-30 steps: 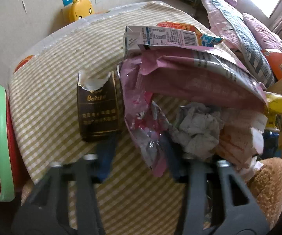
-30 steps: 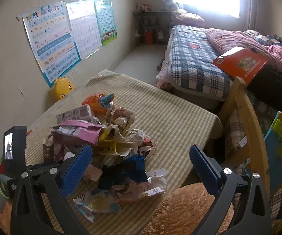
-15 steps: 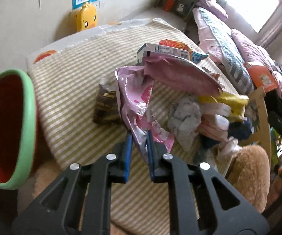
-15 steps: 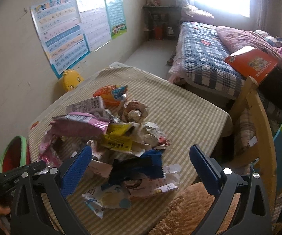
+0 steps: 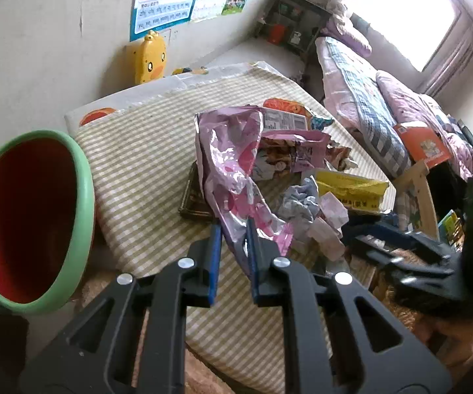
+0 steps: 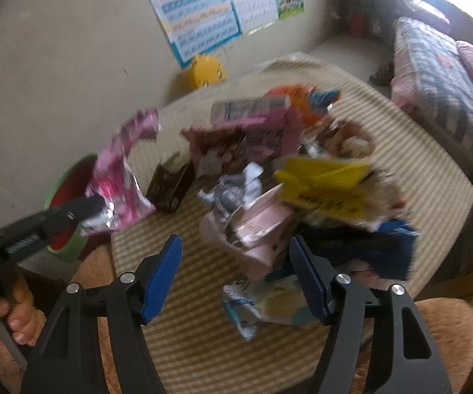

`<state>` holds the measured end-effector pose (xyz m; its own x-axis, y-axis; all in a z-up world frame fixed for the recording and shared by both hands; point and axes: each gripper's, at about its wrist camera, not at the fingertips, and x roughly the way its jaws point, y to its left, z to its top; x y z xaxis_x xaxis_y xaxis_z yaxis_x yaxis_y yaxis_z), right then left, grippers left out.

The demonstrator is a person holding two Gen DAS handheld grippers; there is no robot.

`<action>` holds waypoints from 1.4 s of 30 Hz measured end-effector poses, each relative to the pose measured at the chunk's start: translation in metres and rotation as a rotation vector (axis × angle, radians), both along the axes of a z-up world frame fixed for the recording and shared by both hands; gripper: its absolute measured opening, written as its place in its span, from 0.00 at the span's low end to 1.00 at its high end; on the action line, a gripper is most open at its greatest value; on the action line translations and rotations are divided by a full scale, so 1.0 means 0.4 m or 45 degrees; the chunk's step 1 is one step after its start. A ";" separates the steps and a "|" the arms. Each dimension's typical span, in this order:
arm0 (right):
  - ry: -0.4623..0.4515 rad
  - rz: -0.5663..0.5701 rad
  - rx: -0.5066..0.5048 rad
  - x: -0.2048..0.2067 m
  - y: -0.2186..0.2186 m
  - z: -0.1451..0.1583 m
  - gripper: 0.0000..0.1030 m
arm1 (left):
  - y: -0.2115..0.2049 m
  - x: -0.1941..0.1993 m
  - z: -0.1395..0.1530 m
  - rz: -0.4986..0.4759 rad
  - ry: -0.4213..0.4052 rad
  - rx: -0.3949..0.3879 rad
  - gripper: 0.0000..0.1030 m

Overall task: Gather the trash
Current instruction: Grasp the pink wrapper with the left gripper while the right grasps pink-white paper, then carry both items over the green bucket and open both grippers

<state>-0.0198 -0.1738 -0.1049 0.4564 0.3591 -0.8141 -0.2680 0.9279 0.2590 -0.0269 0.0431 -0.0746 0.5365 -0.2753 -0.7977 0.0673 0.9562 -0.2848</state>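
Observation:
A heap of trash covers the checked table. My left gripper is shut on a crumpled pink foil wrapper, lifted off the table; the same pink wrapper hangs at the left of the right wrist view, over the table's left edge. My right gripper hovers low over the near side of the heap, its jaws closing, with a pale pink carton stuffed with paper lying between the pads, not pressed. A red bin with a green rim stands left of the table.
The heap holds a dark brown packet, a yellow box, grey crumpled paper, a blue wrapper and an orange bag. A yellow duck toy leans on the wall. A bed and a wooden chair stand to the right.
The left gripper closed on the pink wrapper and lifted it up and back toward the bin side. The right gripper swung down to the heap and its jaws narrowed.

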 end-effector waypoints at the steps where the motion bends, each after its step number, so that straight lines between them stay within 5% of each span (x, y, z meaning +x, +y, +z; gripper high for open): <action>1: 0.005 0.008 -0.030 0.003 0.013 -0.011 0.63 | 0.002 -0.003 0.002 0.000 -0.006 -0.002 0.14; 5: -0.014 0.029 -0.186 0.018 0.062 -0.051 0.62 | 0.014 -0.011 0.008 0.010 -0.030 -0.003 0.14; 6: -0.012 0.031 -0.203 0.022 0.062 -0.058 0.45 | 0.016 -0.012 0.008 0.012 -0.031 -0.007 0.14; 7: 0.004 0.037 -0.197 0.027 0.062 -0.066 0.39 | 0.020 -0.012 0.007 0.016 -0.030 -0.012 0.14; 12: -0.015 -0.014 -0.142 0.017 0.036 -0.038 0.32 | 0.031 -0.020 0.011 0.029 -0.051 -0.011 0.14; 20: -0.173 -0.072 -0.015 -0.020 0.021 0.133 0.32 | 0.058 -0.028 0.046 0.060 -0.120 0.010 0.14; 26: -0.220 0.012 0.103 -0.011 0.088 0.216 0.32 | 0.106 -0.039 0.060 0.116 -0.144 0.051 0.14; 35: -0.136 0.278 0.277 0.012 0.302 0.205 0.32 | 0.293 -0.078 0.023 0.364 -0.073 0.180 0.14; 42: 0.037 0.463 0.434 0.055 0.501 0.153 0.33 | 0.424 -0.127 -0.030 0.523 0.035 0.247 0.14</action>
<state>0.0022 0.0265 -0.0436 0.2308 0.7387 -0.6333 -0.5466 0.6369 0.5437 -0.0776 0.2127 -0.0865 0.5479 0.1120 -0.8290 -0.3339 0.9379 -0.0940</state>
